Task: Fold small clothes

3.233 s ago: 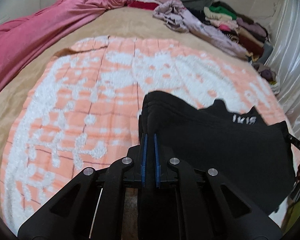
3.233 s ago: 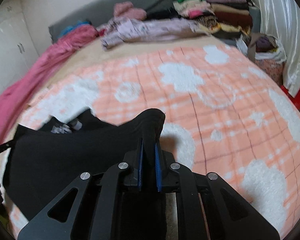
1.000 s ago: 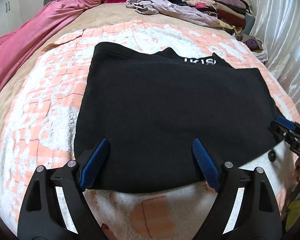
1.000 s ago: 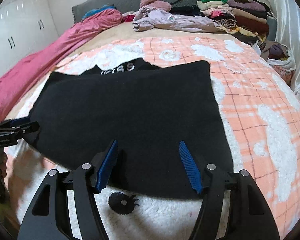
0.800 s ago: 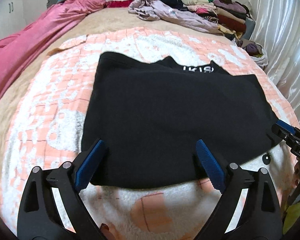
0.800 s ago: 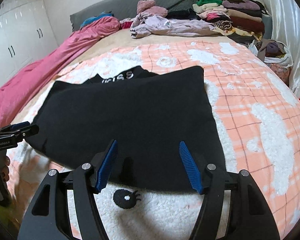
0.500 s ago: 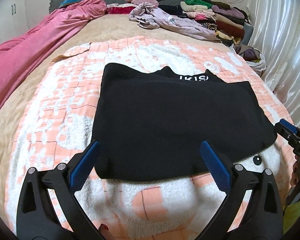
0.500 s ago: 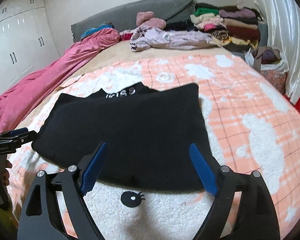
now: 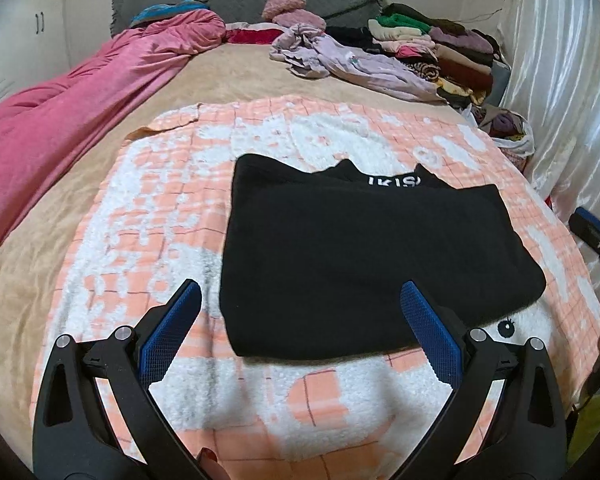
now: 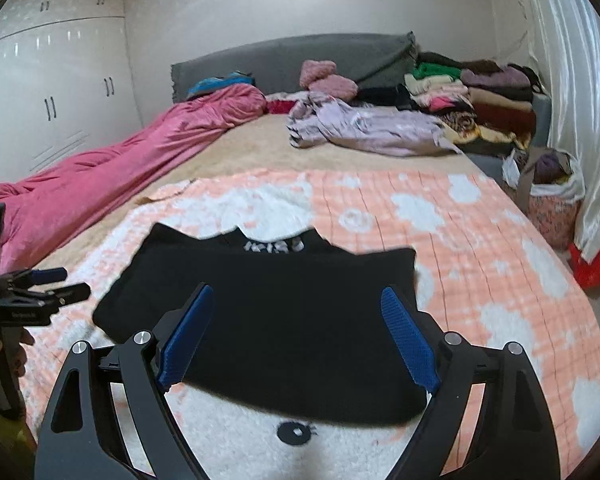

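Note:
A black garment [image 9: 363,256] with white lettering at its neck lies folded flat on the orange-and-white fleece blanket [image 9: 152,216]. It also shows in the right wrist view [image 10: 284,320]. My left gripper [image 9: 300,324] is open and empty, raised just short of the garment's near edge. My right gripper [image 10: 296,332] is open and empty, raised over the garment's near edge. The left gripper also shows at the left edge of the right wrist view [image 10: 48,282]. The right gripper shows at the right edge of the left wrist view [image 9: 595,236].
A pink duvet [image 9: 80,92] runs along the bed's left side. A lilac garment [image 10: 363,128] and a stack of folded clothes [image 10: 479,96] lie at the far right. A bag of clothes [image 10: 551,188] stands by the white curtain [image 10: 571,80]. White wardrobes [image 10: 48,100] stand left.
Both grippers let go of the black garment, which now lies folded on the blanket. Over the last second both have drawn back and upward from it with jaws wide.

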Demonstrator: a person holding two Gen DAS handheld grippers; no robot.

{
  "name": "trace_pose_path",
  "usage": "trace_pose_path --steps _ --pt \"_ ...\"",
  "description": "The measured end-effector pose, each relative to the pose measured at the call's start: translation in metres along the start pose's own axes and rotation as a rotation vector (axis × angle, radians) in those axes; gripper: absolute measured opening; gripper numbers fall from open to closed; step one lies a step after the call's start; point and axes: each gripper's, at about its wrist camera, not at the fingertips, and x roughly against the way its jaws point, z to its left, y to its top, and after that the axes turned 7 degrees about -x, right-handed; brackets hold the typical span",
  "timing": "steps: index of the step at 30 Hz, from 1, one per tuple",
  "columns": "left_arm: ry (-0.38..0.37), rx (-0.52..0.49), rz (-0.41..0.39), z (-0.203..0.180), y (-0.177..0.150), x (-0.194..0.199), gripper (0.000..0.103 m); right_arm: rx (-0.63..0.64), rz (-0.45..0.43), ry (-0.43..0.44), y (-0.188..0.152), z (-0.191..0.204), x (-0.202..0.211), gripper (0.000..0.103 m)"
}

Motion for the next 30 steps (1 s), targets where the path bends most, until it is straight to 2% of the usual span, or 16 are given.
trace_pose_path --steps 8,17,30 --pt "0.028 0.015 0.002 0.011 0.003 0.0 0.094 0.049 -0.006 0.067 0.017 0.03 -0.009 0.085" --pt "0.052 0.034 0.036 0.029 -0.002 -0.015 0.094 0.143 0.099 0.113 -0.015 0.069 -0.048 0.085" --pt "0.058 0.126 0.073 0.065 -0.019 -0.025 0.094 0.262 0.19 0.166 -0.055 0.11 -0.078 0.085"
